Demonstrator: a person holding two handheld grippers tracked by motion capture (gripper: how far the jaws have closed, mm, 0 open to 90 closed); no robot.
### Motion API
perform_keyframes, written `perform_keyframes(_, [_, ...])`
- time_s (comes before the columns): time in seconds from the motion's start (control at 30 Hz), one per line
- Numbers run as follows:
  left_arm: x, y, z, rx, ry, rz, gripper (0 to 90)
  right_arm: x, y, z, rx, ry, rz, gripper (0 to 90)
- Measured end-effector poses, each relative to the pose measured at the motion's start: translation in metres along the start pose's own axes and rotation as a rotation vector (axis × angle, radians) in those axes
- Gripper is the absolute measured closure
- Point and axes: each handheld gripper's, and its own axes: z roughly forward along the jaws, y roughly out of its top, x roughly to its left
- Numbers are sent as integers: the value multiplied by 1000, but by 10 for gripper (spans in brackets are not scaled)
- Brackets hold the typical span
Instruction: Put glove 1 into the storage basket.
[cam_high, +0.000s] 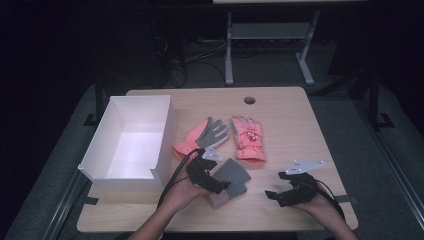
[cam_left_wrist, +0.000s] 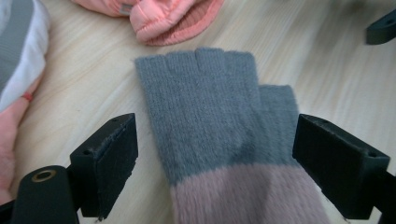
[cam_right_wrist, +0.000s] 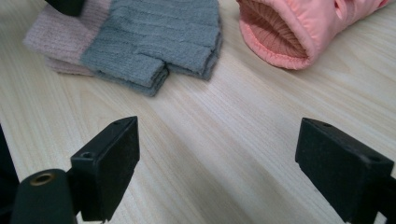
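The grey-and-pink knit glove (cam_high: 231, 181) lies flat on the worktop (cam_high: 280, 210) near the front edge, at about seven o'clock from the two coral gloves (cam_high: 220, 137). The left tool (cam_high: 220, 186) sits right over its pink cuff end. In the left gripper view its jaws stand wide, one on each side of the knit glove (cam_left_wrist: 219, 140), pads off the wool. The right tool (cam_high: 272, 196) rests at three o'clock from the glove, well apart, jaws spread over bare wood with nothing between them.

My guess is the left tool is about to pinch the glove and carry it to the white box (cam_high: 165, 145) at ten o'clock. To do that well, I'd lower the jaws until the pads reach the worktop before closing, so both knit layers are caught, not just the fuzzy top one. Grip across the cuff rather than the stubby finger end, since that part would flop. Lift straight up before swinging over the box wall, and keep clear of the nearest coral glove's cuff.
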Motion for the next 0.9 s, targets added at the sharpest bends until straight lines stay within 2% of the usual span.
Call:
perform_keyframes(0.2, [-2,3,14,14,9,-10,134,-2,-1,1,4,-3,-4,134])
perform_keyframes(0.27, [-2,3,21,39,32,-8,130,-3,-1,1,6,-2,2,134])
perform_keyframes(0.5, [0,-4,31,61,14,-28,129,-3,0,0,0,-7,-3,136])
perform_keyframes(0.7, [2,-7,34,71,1,-39,132,-4,0,0,3,-8,2,136])
perform_keyframes(0.8, [1,-7,34,71,-1,-41,149,-5,0,-1,-3,-10,1,137])
perform_keyframes(0.9, [0,-6,32,80,-10,-31,212,-5,0,-1,-5,-11,0,137])
